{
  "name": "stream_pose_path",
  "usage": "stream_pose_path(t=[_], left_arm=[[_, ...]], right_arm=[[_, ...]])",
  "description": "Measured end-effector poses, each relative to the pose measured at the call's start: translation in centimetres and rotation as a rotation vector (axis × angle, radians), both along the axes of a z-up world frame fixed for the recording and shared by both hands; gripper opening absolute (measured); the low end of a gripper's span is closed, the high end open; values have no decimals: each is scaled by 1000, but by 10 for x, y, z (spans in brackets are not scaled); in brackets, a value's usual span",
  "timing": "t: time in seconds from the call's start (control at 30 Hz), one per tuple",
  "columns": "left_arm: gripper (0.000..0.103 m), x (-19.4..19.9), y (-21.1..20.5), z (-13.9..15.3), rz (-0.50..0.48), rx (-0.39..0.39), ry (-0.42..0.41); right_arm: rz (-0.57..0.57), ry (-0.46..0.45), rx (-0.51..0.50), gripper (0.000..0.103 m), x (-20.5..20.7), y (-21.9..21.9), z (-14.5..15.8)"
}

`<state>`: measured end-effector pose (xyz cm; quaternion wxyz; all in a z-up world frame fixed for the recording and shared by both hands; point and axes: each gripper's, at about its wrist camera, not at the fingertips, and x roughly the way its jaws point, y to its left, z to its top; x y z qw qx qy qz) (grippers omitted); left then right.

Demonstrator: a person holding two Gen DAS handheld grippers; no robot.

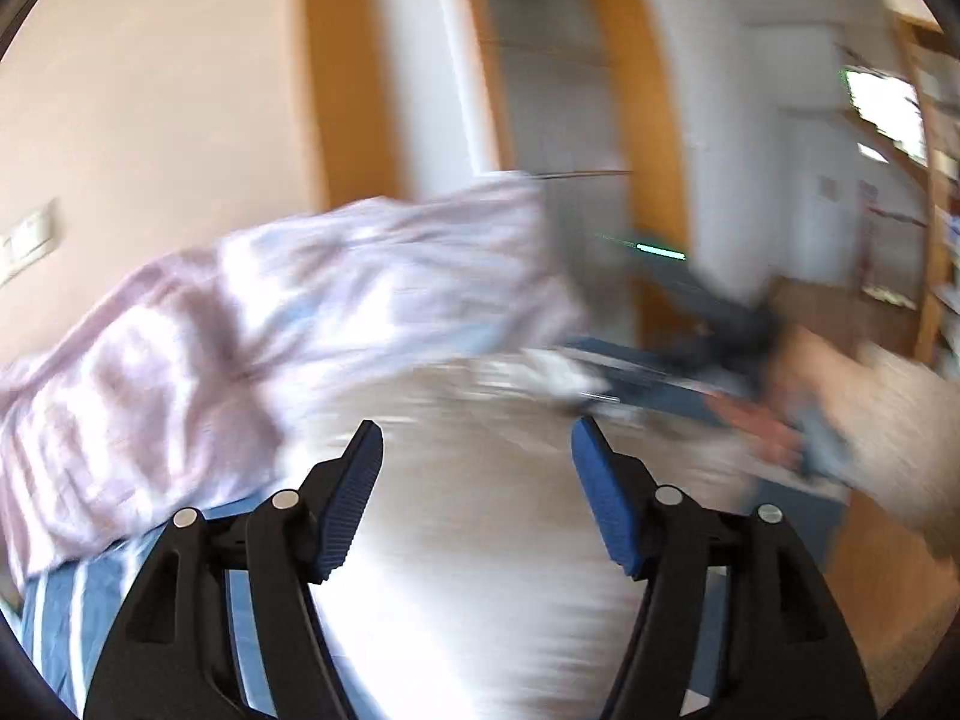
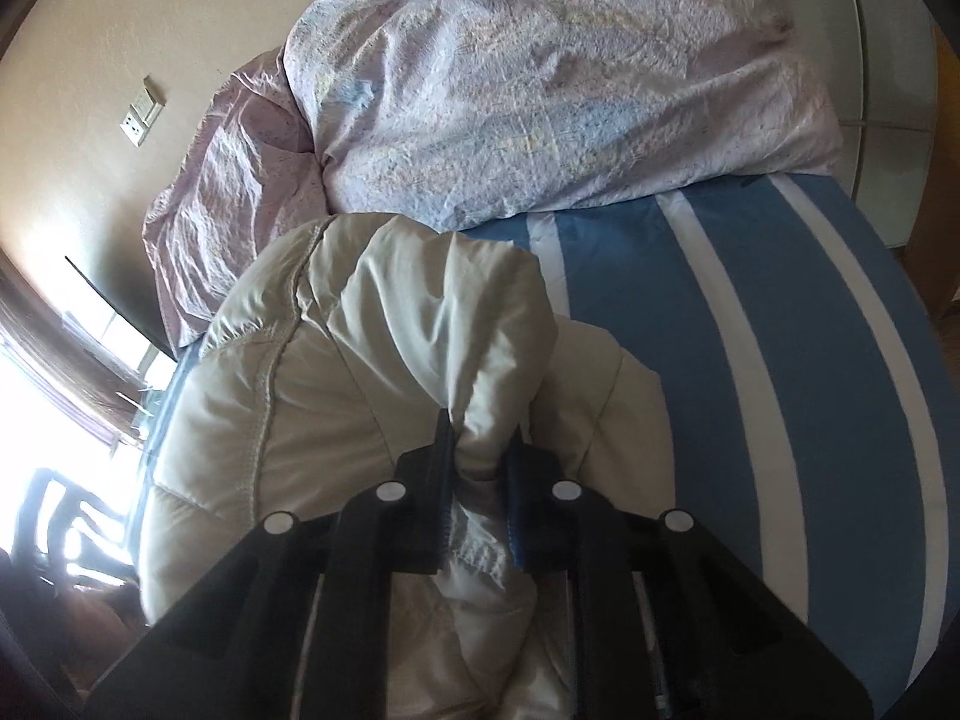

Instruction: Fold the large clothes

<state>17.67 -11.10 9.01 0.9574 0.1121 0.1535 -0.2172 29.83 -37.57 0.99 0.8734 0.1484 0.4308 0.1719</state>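
Your right gripper (image 2: 477,441) pinches the cream quilted puffer jacket (image 2: 312,372) fold on the blue-striped bed (image 2: 690,312) to carry it over; left gripper (image 1: 477,441) gapes empty.

A bedroom with a peach-toned wall (image 2: 90,60) carrying a white socket plate (image 2: 139,114); a bed covered by a blue sheet with white stripes (image 2: 750,360); a crumpled pale lilac duvet (image 2: 540,78) heaped at its far end; a window (image 2: 36,420) at lower left pours in bright daylight; in the blurred left view, a wooden door frame (image 1: 654,90), white walls beyond, wooden shelving (image 1: 924,180) at far right, and wooden floor (image 1: 870,576).
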Motion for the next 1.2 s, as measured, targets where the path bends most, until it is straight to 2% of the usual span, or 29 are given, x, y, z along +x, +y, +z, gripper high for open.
stream_pose_path(t=[0.1,0.2,0.33,0.5,0.77,1.2], left_arm=[[66,53,21,-9,75,-24,69],[66,83,20,-23,77,-52,155],[66,92,15,-40,62,-108,224],[66,88,-9,-57,54,-48,268],[66,90,-32,-81,92,72,276],[67,93,-42,-103,118,102,260]], right_arm=[[-11,-11,-22,15,-2,-1,-2],[-17,-17,-31,15,-3,-2,-3],[-24,-30,-52,15,-4,1,-6],[-27,-48,-85,15,-6,6,-10],[-43,-73,-132,17,-8,12,-26],[-68,-67,-60,18,-3,6,-50]])
